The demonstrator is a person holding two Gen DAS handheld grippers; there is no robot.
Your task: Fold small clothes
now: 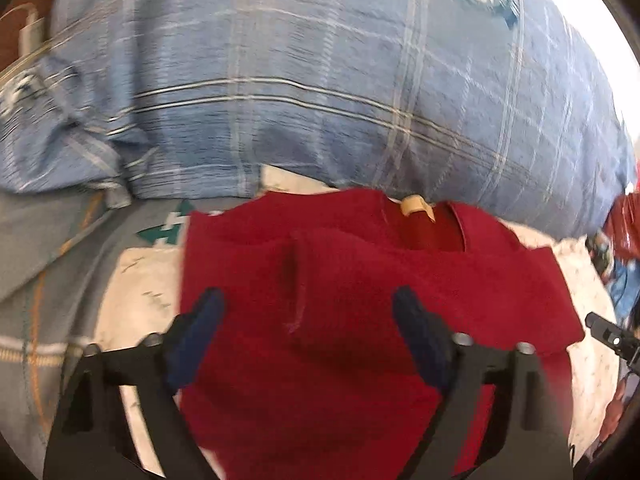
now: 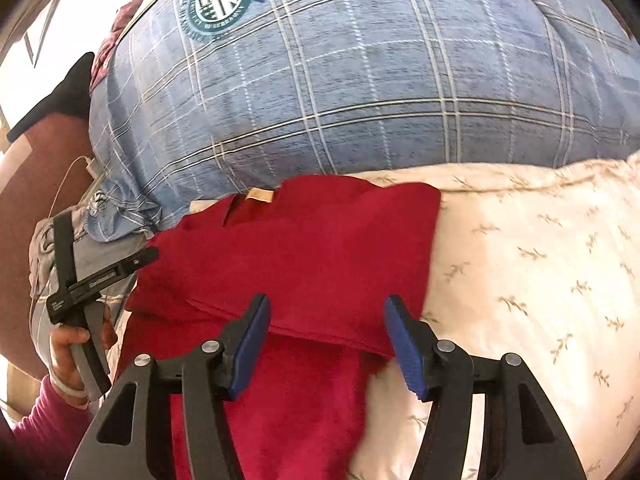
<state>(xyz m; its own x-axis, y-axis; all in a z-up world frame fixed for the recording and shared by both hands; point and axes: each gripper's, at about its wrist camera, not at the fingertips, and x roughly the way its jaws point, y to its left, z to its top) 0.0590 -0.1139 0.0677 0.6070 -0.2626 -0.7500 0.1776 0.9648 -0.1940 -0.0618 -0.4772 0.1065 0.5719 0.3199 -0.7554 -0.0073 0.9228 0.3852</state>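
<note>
A small red knitted garment (image 1: 360, 280) lies on a cream sheet, its collar with a tan label (image 1: 414, 205) at the far end. Both sleeves are folded in over the body. My left gripper (image 1: 308, 316) is open and empty, hovering over the garment's middle. My right gripper (image 2: 326, 328) is open and empty above the near edge of the folded sleeve on the garment (image 2: 304, 248). The left gripper's body (image 2: 96, 276) and the hand holding it show at the left of the right wrist view.
A large blue plaid pillow (image 1: 320, 80) lies right behind the garment, also in the right wrist view (image 2: 360, 72). The cream leaf-print sheet (image 2: 540, 280) spreads to the right. A grey plaid cloth (image 1: 48, 280) lies at the left. Colourful items (image 1: 624, 240) sit at far right.
</note>
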